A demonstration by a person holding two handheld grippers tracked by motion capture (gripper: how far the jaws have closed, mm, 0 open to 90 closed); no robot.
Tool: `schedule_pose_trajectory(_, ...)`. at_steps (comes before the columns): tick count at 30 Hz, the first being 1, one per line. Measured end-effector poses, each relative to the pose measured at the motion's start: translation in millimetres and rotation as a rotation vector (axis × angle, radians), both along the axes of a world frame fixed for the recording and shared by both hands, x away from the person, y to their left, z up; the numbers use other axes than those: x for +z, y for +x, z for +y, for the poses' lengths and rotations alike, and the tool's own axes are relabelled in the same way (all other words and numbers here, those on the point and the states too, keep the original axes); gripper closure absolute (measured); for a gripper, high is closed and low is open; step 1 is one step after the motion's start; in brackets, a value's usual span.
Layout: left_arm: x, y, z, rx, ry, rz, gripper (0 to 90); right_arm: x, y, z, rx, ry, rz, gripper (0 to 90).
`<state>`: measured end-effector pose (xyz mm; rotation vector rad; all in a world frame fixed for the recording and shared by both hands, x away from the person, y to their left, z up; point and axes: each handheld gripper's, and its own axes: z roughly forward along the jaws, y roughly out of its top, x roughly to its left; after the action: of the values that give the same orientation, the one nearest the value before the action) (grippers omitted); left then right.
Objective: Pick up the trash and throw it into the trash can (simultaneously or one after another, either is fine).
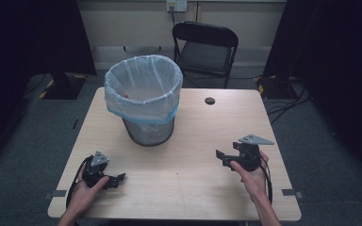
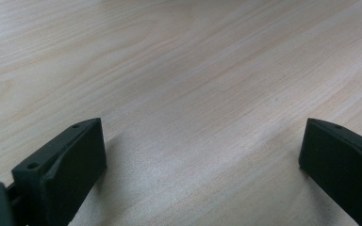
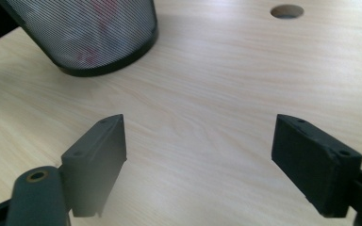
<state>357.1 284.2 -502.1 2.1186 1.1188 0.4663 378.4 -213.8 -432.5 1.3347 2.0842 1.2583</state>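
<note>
At the near left corner of the wooden counter (image 1: 179, 188), the left hand-held gripper (image 1: 118, 180) rests low over the surface in the person's left hand (image 1: 86, 193), pointing toward the middle. Its jaws stand wide apart with only bare wood between them, as the left gripper view shows (image 2: 202, 155). Further back, left of centre, a mesh waste bin (image 1: 143, 101) lined with a pale plastic bag (image 1: 141, 89) stands upright on the counter, well apart from both grippers. To the right, the right hand-held gripper (image 1: 222, 155) is held in the right hand (image 1: 252, 176) just above the counter, aimed leftward; its jaws are also spread wide and empty (image 3: 200, 150), with the bin's base (image 3: 94, 42) ahead. A small round hole (image 1: 209, 100) sits near the counter's far edge.
</note>
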Motion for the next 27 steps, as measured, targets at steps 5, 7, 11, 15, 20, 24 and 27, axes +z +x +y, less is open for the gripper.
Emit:
schedule_pose_trajectory(5, 0.1, -0.1, 0.0, 0.001, 0.002, 0.000, 0.8, -14.2, -4.4, -7.2, -0.019, -0.011, 0.044, 18.1)
schedule_pose_trajectory(7, 0.1, 0.0, 0.0, 0.001, 0.002, -0.001, 0.7, -18.7, -6.0, -9.3, -0.025, -0.017, 0.052, 18.1)
schedule_pose_trajectory(11, 0.1, 0.0, 0.0, 0.001, 0.002, -0.001, 0.7, -28.0, -8.8, -9.9, -0.028, -0.040, 0.083, 18.0)
schedule_pose_trajectory(15, 0.1, -0.1, 0.0, 0.001, 0.002, -0.001, 0.8, -38.3, -8.7, -9.6, -0.029, -0.062, 0.115, 17.5)
schedule_pose_trajectory(20, 0.1, 0.0, 0.0, 0.001, 0.002, 0.000, 0.8, -50.2, -8.9, -7.7, -0.040, -0.094, 0.147, 17.3)
schedule_pose_trajectory(24, 0.1, 0.0, 0.0, 0.001, 0.002, 0.000, 0.7, -58.3, -10.7, -6.1, -0.046, -0.121, 0.163, 17.2)
schedule_pose_trajectory(27, 0.1, -0.1, 0.0, 0.001, 0.002, 0.000, 0.8, -60.4, -12.3, -6.1, -0.049, -0.130, 0.147, 17.1)
